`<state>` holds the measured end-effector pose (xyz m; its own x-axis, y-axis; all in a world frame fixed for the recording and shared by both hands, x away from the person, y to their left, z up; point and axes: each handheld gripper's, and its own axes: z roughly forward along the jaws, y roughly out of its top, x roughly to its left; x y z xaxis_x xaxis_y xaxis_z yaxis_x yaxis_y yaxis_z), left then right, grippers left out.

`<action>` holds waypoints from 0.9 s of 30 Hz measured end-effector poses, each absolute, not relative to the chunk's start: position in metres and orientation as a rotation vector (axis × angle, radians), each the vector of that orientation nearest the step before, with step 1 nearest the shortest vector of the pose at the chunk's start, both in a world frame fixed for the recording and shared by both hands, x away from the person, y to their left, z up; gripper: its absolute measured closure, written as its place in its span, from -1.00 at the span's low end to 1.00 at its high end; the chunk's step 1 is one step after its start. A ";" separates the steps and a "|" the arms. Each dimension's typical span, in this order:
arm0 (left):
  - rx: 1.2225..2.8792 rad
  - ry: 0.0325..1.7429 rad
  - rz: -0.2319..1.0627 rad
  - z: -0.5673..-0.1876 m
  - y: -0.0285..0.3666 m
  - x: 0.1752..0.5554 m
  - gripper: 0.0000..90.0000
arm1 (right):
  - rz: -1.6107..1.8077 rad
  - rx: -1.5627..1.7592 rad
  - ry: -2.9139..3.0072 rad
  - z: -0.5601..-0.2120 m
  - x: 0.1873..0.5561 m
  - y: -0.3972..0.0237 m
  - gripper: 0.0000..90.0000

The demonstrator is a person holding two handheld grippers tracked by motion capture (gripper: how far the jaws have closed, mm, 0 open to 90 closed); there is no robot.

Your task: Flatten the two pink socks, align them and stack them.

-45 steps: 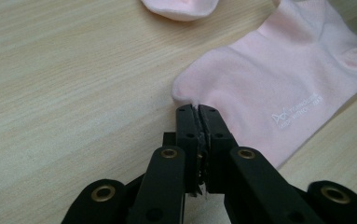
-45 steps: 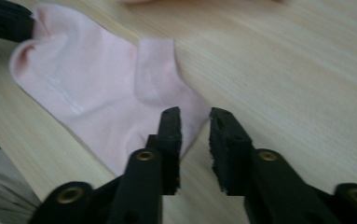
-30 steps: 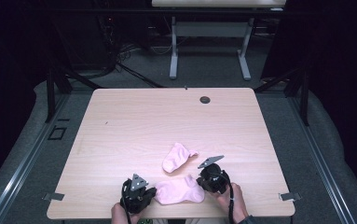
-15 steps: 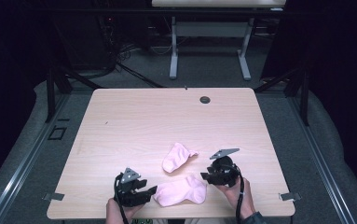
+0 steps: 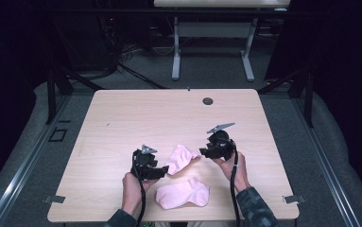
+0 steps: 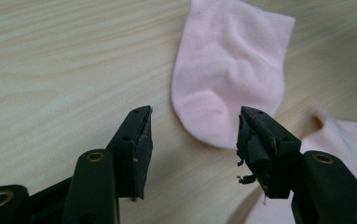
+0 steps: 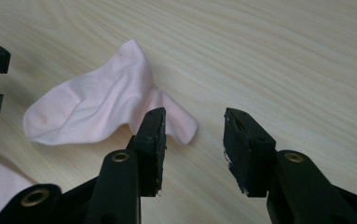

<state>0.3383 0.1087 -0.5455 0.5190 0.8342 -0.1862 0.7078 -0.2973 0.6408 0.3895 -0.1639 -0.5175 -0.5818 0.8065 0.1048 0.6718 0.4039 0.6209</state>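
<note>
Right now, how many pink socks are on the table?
2. One sock lies between the two grippers, mid-table toward the near side. The other sock lies just nearer the person, by the table's front edge. Neither is held.

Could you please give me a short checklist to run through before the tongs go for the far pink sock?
1. Left tongs open with nothing between the jaws: ok.
2. Right tongs open with nothing between the jaws: ok.
3. Far pink cotton sock lies between both tongs: ok.
4. Far sock lying flat, unwrinkled: not ok, one end is bunched.
5. Near pink cotton sock apart from the far one: cannot tell.
6. Light wooden table bare around the socks: ok.
</note>
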 end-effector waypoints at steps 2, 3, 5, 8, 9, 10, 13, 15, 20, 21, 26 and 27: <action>2.086 1.271 0.221 -0.549 0.108 0.347 0.01 | 0.913 1.304 2.466 -0.522 0.397 -0.159 0.30; 2.092 1.277 0.218 -0.550 0.108 0.350 0.02 | 0.913 1.299 2.475 -0.524 0.399 -0.157 0.29; 2.099 1.286 0.210 -0.551 0.108 0.353 0.03 | 0.897 1.295 2.489 -0.528 0.404 -0.155 0.29; 2.120 1.280 0.222 -0.553 0.103 0.355 0.03 | 0.886 1.283 2.515 -0.534 0.408 -0.149 0.27; 2.134 1.274 0.229 -0.553 0.101 0.355 0.03 | 0.882 1.276 2.527 -0.535 0.409 -0.147 0.27; 2.142 1.277 0.237 -0.554 0.099 0.355 0.04 | 0.865 1.268 2.529 -0.537 0.410 -0.145 0.27; 2.193 1.259 0.275 -0.556 0.092 0.357 0.09 | 0.826 1.254 2.550 -0.541 0.411 -0.139 0.24; 2.217 1.254 0.297 -0.558 0.088 0.357 0.12 | 0.787 1.249 2.562 -0.546 0.412 -0.136 0.22; 2.252 1.237 0.313 -0.560 0.085 0.358 0.20 | 0.732 1.244 2.587 -0.554 0.411 -0.132 0.19; 2.255 1.237 0.311 -0.561 0.085 0.358 0.21 | 0.739 1.249 2.586 -0.555 0.411 -0.132 0.20; 2.277 1.224 0.314 -0.562 0.085 0.357 0.32 | 0.733 1.238 2.596 -0.557 0.410 -0.131 0.30; 2.276 1.220 0.314 -0.562 0.086 0.357 0.35 | 0.734 1.227 2.600 -0.557 0.410 -0.131 0.35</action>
<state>0.3572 0.0855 -0.5624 0.5642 0.8244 -0.0448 0.7003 -0.4491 0.5549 0.4104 -0.1308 -0.5571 -0.6455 0.7621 0.0508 0.6760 0.5391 0.5024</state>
